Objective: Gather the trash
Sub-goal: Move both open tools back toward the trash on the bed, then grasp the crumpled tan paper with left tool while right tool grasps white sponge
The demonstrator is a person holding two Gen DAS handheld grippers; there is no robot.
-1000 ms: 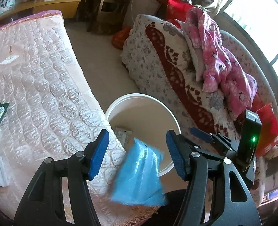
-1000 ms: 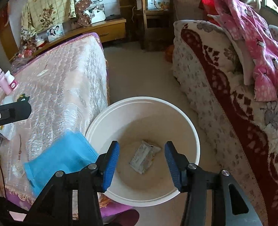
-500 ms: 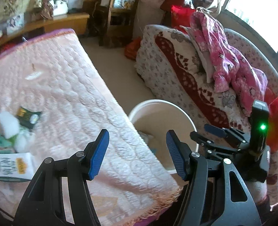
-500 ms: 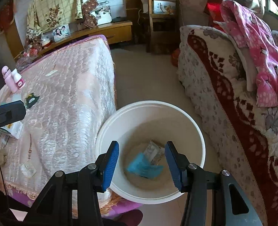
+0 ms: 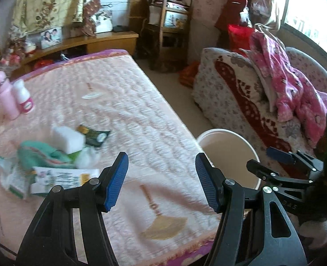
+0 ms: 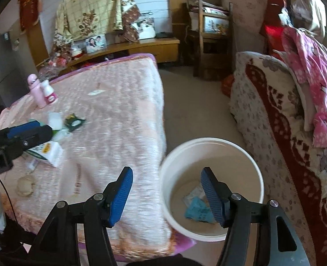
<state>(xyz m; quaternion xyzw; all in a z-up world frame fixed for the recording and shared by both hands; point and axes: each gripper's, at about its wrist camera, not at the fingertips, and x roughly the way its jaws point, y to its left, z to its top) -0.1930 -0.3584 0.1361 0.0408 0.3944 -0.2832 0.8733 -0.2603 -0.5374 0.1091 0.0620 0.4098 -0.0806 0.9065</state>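
A white bucket (image 6: 212, 143) stands on the floor beside the pink quilted table (image 5: 123, 110). A blue wrapper (image 6: 197, 210) and a pale packet (image 6: 194, 196) lie in its bottom. On the table's left sits a litter pile: a dark green sachet (image 5: 94, 135), a white block (image 5: 68, 138), a teal cloth (image 5: 39, 155), crumpled tissue (image 5: 87, 157) and a printed carton (image 5: 61, 176). My left gripper (image 5: 161, 179) hangs open over the table's near part, empty. My right gripper (image 6: 166, 194) is over the bucket's left rim, its jaws opening with nothing between them.
A pink bottle (image 5: 6, 97) and a white bottle (image 5: 24, 100) stand at the table's far left. A sofa (image 6: 274, 115) with a pink garment (image 6: 312, 71) flanks the bucket on the right. Bare floor (image 6: 192, 104) runs between table and sofa towards a wooden rack (image 6: 212, 35).
The blue wrapper has dropped from between my left fingers into the bucket. Both grippers have lifted and swung left towards the table's pile. The right jaws stand wider.
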